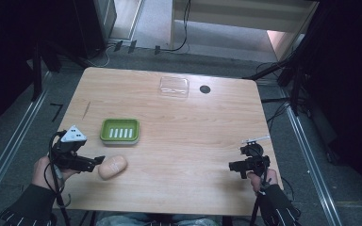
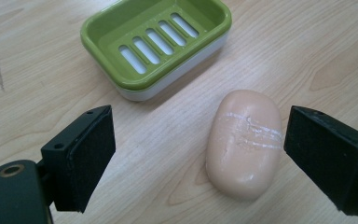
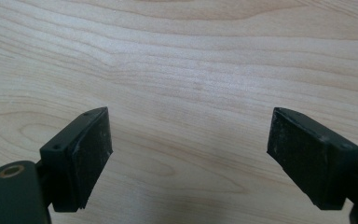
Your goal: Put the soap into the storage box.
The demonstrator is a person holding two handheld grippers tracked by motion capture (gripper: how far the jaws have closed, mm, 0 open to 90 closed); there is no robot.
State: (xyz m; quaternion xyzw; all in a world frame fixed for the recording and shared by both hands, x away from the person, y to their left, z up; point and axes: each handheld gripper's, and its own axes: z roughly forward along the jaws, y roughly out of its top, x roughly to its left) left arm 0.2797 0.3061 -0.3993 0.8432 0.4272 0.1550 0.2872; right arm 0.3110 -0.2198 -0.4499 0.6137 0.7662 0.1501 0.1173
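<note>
While jaws gape, soap (image 2: 244,143) seemingly bears no lettering.

A pale peach soap bar (image 2: 243,144) streaked with white scratches lies near a lime-green slotted dish (image 2: 156,42) with a white base, on a light wood-grain tabletop (image 2: 284,56)

No readable text, label, brand, number or sign on anything in these views.

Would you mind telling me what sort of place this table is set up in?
Probably a lab or recording rig, not a bathroom: a bare wooden table with soap and dish, floor rails, loose cables and dark curtains.
</note>
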